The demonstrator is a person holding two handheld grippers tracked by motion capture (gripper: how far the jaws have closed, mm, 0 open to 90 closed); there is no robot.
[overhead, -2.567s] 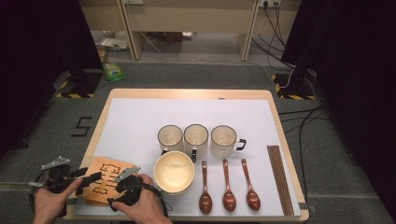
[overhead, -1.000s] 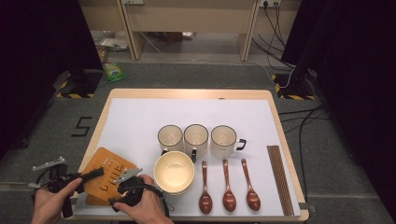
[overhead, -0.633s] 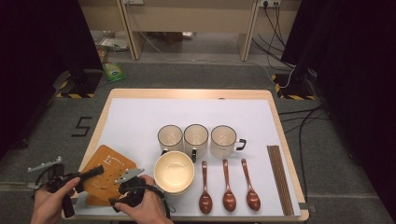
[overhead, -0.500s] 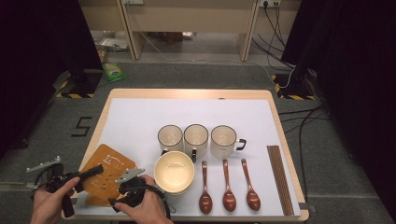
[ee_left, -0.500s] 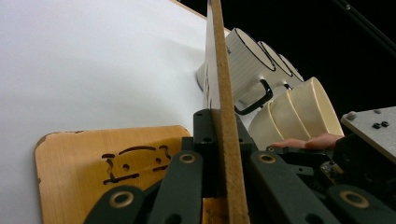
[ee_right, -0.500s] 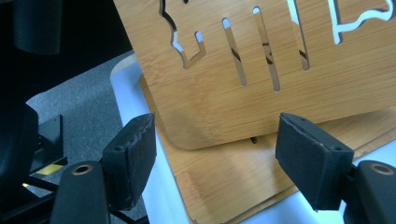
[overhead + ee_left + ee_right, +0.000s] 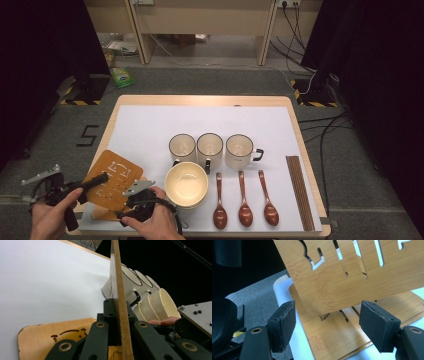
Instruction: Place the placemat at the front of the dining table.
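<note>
The slotted wooden panel (image 7: 111, 180) stands raised and tilted over the near left corner of the surface (image 7: 150, 125), above a second flat wooden board (image 7: 57, 340) that lies on the white sheet beneath it. In the right hand-held gripper view the raised panel (image 7: 352, 277) meets the flat board (image 7: 337, 332) along its lower edge, where a small tab points down at the board's slots; whether the tab is seated I cannot tell.

The left hand-held gripper (image 7: 97, 180) is clamped on the panel: in its own view the panel's thin edge (image 7: 120, 302) runs straight up between the two black jaws, which press on either face. The left hand (image 7: 50, 217) grips it from beyond the left edge of the surface.

The right hand-held gripper (image 7: 140, 187) sits just beside the panel's near right side, held by the right hand (image 7: 155, 222). Its jaws stand wide apart, with the foam pads (image 7: 284, 325) on either side of the panel's lower corner and touching nothing.

Just right of the panel is a stack of cream bowls (image 7: 186, 184). Behind it three mugs (image 7: 210, 149) stand in a row near the middle of the surface. Three brown spoons (image 7: 242, 200) lie side by side toward the near edge, and a bundle of dark chopsticks (image 7: 299, 190) lies along the right edge.
</note>
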